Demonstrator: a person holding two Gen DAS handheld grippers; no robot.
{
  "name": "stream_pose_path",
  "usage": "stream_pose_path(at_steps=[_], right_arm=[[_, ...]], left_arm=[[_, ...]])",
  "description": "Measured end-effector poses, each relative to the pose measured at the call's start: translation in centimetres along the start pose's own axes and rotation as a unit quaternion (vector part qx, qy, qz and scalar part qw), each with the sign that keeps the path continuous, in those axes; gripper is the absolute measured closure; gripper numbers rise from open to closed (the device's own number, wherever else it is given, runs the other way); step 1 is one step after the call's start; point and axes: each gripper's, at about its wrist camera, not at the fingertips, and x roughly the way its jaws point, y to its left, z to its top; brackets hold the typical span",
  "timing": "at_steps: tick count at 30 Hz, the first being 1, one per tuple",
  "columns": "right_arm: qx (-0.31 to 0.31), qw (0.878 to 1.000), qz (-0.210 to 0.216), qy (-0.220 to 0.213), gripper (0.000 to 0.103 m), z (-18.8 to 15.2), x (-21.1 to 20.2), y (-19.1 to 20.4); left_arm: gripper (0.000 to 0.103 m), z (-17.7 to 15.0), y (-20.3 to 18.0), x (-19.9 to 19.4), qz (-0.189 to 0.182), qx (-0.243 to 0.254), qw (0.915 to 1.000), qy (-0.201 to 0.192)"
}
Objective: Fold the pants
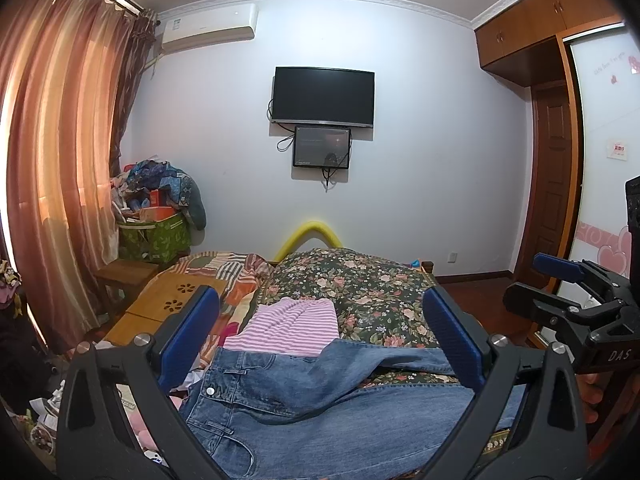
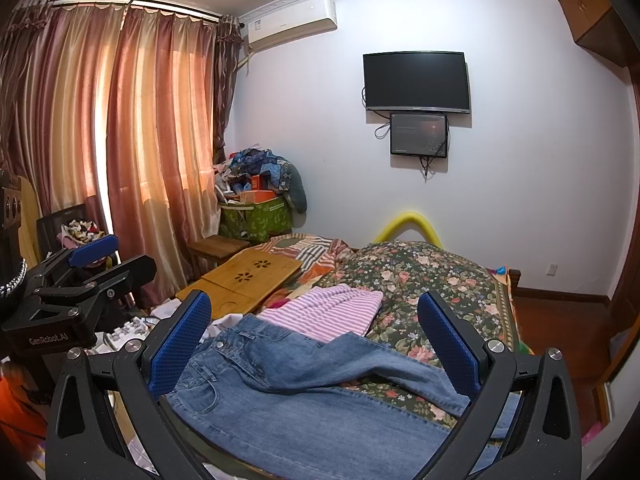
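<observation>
Blue denim pants point(image 1: 304, 396) point(image 2: 296, 384) lie spread on the floral bed cover, waistband to the left, both legs running right, the far leg angled away from the near one. My left gripper point(image 1: 320, 328) hovers open above them, blue pads wide apart, nothing held. My right gripper point(image 2: 316, 328) is likewise open over the pants. In the left wrist view the right gripper point(image 1: 560, 284) shows at the right edge with a hand behind it. The left gripper point(image 2: 96, 260) shows at the left edge of the right wrist view.
A pink striped garment point(image 1: 296, 324) point(image 2: 332, 312) lies just beyond the pants. The floral quilt point(image 1: 368, 292) covers the bed. A bamboo lap tray point(image 2: 248, 280) sits left. A green bin point(image 2: 260, 216) piled with clothes stands by the curtains point(image 2: 120, 140).
</observation>
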Motion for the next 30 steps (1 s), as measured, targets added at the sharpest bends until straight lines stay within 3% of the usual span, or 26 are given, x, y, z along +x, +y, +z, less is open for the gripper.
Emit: stream_pose_path(at_steps=[30], right_arm=[[0.001,1.0,0.003,0.009,0.0,-0.1,0.9,-0.1]], left_arm=[[0.0,-0.6,1.2,1.3,0.007,-0.012,0.9998,0.012]])
